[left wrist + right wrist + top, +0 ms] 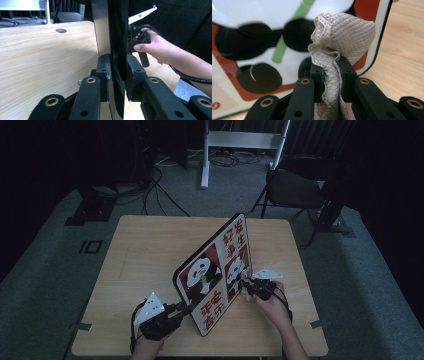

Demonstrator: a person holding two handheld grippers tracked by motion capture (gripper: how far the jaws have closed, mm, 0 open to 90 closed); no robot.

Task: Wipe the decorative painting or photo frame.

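Observation:
A panda-printed board (212,270) with red panels and a black rim stands tilted on its edge on the wooden table (145,250). My left gripper (189,307) is shut on the board's lower near edge; in the left gripper view its jaws (116,68) clamp the thin board (110,30) edge-on. My right gripper (245,284) is at the board's printed face, shut on a crumpled beige cloth (339,35). The cloth's bunched top lies against the panda picture (262,50). The right gripper (136,37) and its hand also appear beyond the board in the left gripper view.
A dark folding chair (295,187) stands behind the table's far right corner. A white stand frame (240,140) and cables lie on the grey floor beyond. The tabletop has a small round hole (61,30) near its far side.

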